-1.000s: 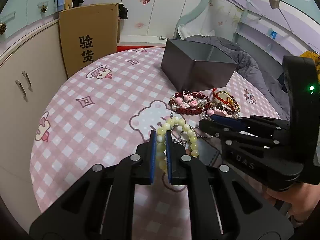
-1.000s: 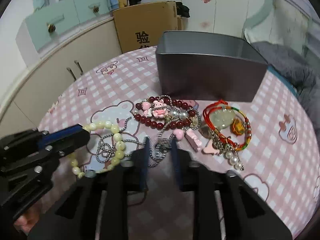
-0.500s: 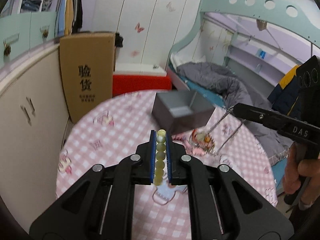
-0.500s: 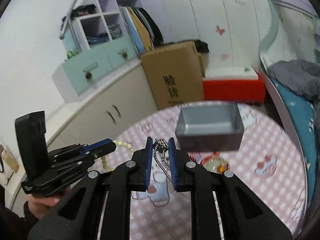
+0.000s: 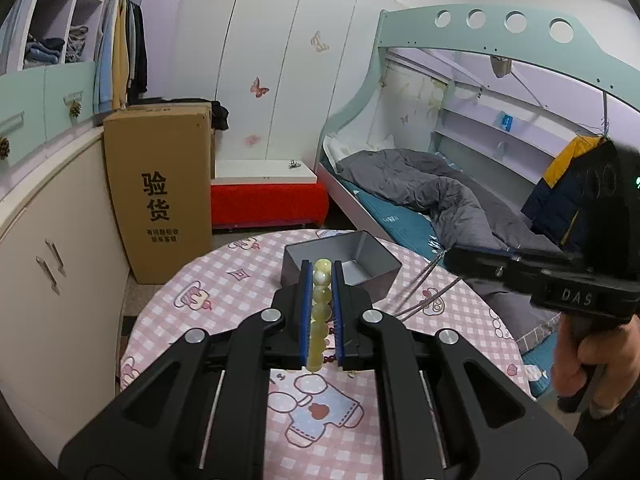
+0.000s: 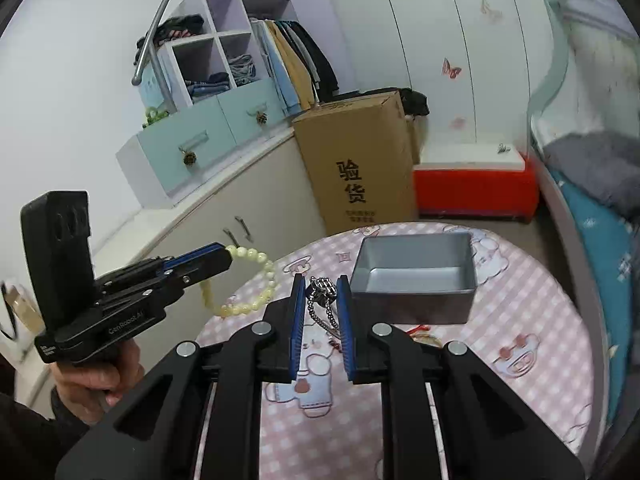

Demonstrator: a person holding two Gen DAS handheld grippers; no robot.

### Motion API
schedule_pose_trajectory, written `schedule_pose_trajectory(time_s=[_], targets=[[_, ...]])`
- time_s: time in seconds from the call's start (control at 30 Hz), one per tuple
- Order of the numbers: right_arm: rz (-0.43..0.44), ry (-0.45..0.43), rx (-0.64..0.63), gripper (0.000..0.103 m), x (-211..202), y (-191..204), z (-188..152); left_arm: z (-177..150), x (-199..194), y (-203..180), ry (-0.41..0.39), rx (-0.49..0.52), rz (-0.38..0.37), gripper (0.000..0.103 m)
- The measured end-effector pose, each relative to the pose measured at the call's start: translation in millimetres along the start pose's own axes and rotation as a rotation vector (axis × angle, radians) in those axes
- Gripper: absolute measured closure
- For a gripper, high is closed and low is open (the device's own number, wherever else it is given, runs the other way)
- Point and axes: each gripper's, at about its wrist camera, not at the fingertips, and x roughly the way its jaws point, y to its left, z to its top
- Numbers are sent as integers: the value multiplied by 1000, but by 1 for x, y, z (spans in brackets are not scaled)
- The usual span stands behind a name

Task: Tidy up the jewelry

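My left gripper (image 5: pixel 322 270) is shut on a pale yellow-green bead bracelet (image 5: pixel 320 312) and holds it high above the round pink checked table (image 5: pixel 224 280). The bracelet hangs as a loop in the right wrist view (image 6: pixel 256 280). My right gripper (image 6: pixel 322 284) is shut on a silver chain necklace (image 6: pixel 320 296), also high above the table; the chain hangs down from it in the left wrist view (image 5: pixel 420 292). The open grey metal box (image 6: pixel 416 284) stands on the far side of the table, below and ahead of both grippers.
More jewelry, red beads and a red cord piece (image 6: pixel 424 336), lies on the table by the box, mostly hidden by my grippers. A cardboard carton (image 5: pixel 160 196) and cream cabinets (image 5: pixel 52 280) stand left of the table. A bed (image 5: pixel 420 196) is to the right.
Both grippers rose from the table with their jewelry: the left lifted the bead bracelet, the right closed on the silver chain and lifted it. Both now sit higher above the box.
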Motion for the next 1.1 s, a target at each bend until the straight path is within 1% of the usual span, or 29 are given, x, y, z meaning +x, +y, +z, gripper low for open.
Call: schedule_pose_trajectory(time_s=[0.03,0.07,0.1,0.2,0.27,0.33,0.4,0.43,0.53,0.6,0.67,0.8,0.87,0.9,0.93,0.97,1.0,1.03,1.1], targets=[[-11,-3,13,89,2,-4,-3,-1,1,0,7,-2,-4,94],[-8,19,17,89,8,-6,-5,-3,3,1,15,-5,-11,94],[18,56,32,89,18,-9,-9,-5,6,1,24,-7,-19,94],[28,57,63,89,18,-19,-11,-11,11,0,48,-9,-30,94],[51,48,88,89,14,-23,-10,-14,13,0,62,-16,-46,94],[22,52,61,89,11,-20,-10,-18,17,-2,72,-14,-49,94],[45,33,74,89,3,-20,-7,-21,19,-2,79,-19,-56,94],[28,28,59,89,1,-18,-6,-22,21,-3,83,-20,-58,94],[2,74,55,89,13,-19,-14,-25,26,-6,100,-23,-70,94],[-1,91,75,89,19,-25,-24,-33,35,-7,133,-35,-101,94],[4,104,94,89,23,-28,-32,-43,44,-10,175,-26,-132,94],[2,117,104,89,27,-31,-37,-67,67,-15,263,-3,-112,93],[1,116,111,89,26,-34,-37,-74,74,-15,284,3,-78,93],[2,114,113,89,25,-35,-36,-76,75,-16,285,5,-81,90],[3,112,113,89,24,-35,-35,-77,75,-17,287,3,-88,76],[3,108,112,89,23,-36,-34,-76,75,-18,284,0,-86,39],[6,103,111,89,21,-36,-33,-75,72,-19,261,0,-73,22],[8,100,111,89,19,-36,-32,-73,67,-20,223,4,-74,15],[5,94,106,89,17,-36,-30,-72,69,-23,230,9,-81,15]])
